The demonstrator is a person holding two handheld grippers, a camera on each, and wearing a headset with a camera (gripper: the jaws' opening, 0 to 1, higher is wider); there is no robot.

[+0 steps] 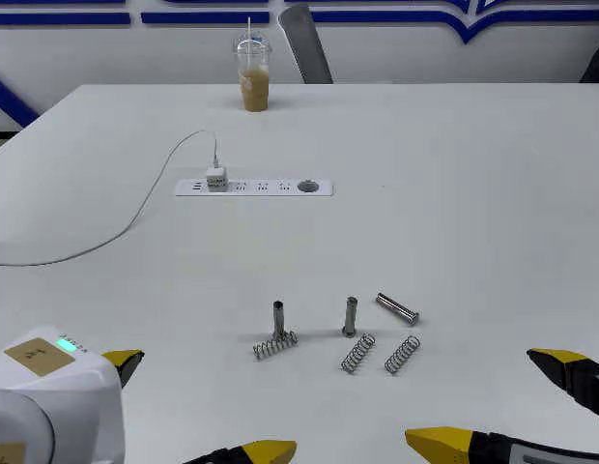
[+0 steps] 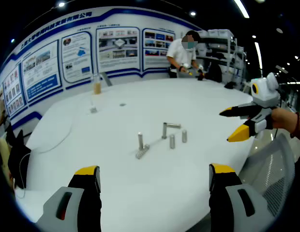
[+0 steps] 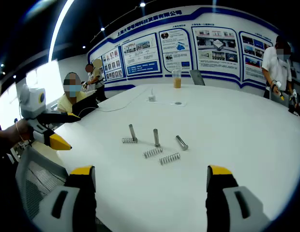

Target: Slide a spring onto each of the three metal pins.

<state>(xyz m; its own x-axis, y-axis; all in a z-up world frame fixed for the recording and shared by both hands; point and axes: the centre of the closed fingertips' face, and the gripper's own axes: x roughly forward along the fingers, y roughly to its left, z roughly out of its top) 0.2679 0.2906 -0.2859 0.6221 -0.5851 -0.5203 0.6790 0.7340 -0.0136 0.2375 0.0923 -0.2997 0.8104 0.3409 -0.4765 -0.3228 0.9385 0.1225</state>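
Two metal pins stand upright on the white table, one (image 1: pixel 278 317) on the left and one (image 1: pixel 351 316) in the middle. A third pin (image 1: pixel 397 308) lies on its side to the right. Three springs lie just in front of them: one (image 1: pixel 275 345) touching the left pin's base, one (image 1: pixel 357 353) in the middle, one (image 1: pixel 403 354) on the right. My left gripper (image 1: pixel 198 406) is open near the table's front edge, well short of the parts. My right gripper (image 1: pixel 488 401) is open too, and holds nothing. The right gripper view shows the pins (image 3: pixel 156 137) and springs (image 3: pixel 153 152) ahead of its jaws.
A white power strip (image 1: pixel 253 187) with a plugged charger and cable (image 1: pixel 135 217) lies mid-table. A plastic drink cup (image 1: pixel 253 77) stands at the far edge by a grey chair (image 1: pixel 304 43). People stand beyond the table (image 2: pixel 184 50).
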